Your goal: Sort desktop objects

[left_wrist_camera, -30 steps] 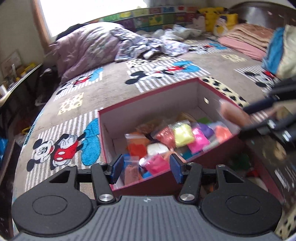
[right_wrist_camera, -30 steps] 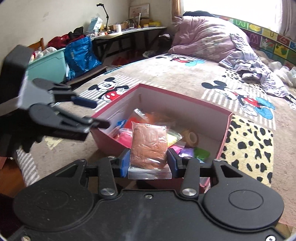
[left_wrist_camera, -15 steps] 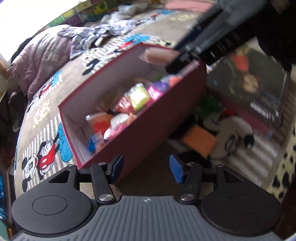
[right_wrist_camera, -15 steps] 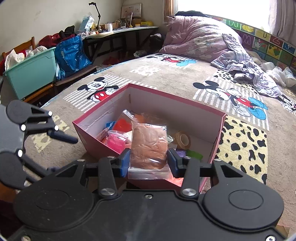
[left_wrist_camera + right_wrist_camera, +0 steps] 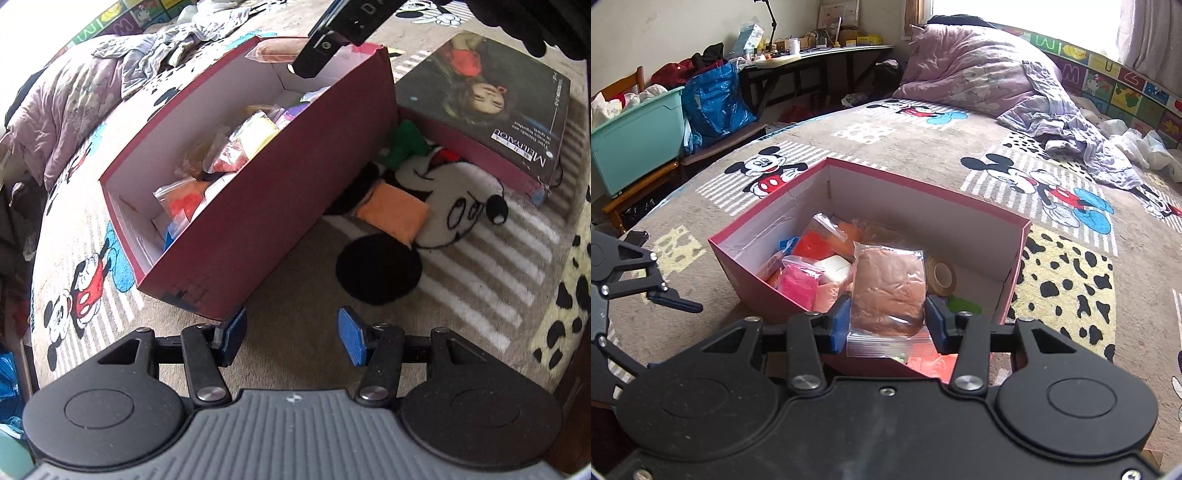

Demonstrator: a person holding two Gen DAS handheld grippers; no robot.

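Bare bed cover (image 5: 295, 295) ahead of the left fingers (image 5: 349, 341), nothing between them. Hemmed left by the red box (image 5: 280, 206), beyond by an orange pouch (image 5: 393, 214) and box lid (image 5: 480, 110). Box interior crowded with bags, far corner perhaps free.

A: Task things? Red open box (image 5: 875, 236), white inside, sits on the cartoon-print bed cover, tilted corner-on in the right wrist view.
B: Contents?
A: Zip bags of coloured clay, heaped at its left end: pink bag (image 5: 798, 280), orange-red bag (image 5: 816, 242), a white lump (image 5: 836, 267), a yellow bag (image 5: 258, 133). Tape roll (image 5: 941, 275) lies on the box floor to the right; a green bit near it.
B: The brown one?
A: Brown clay bag (image 5: 888, 291), upright over the box's near wall, pinched at both sides between the jaws.
B: Outside the box?
A: Orange bag (image 5: 393, 214) flat on the bed, just right of the box; green bag (image 5: 404, 144) beyond it, beside the box wall.
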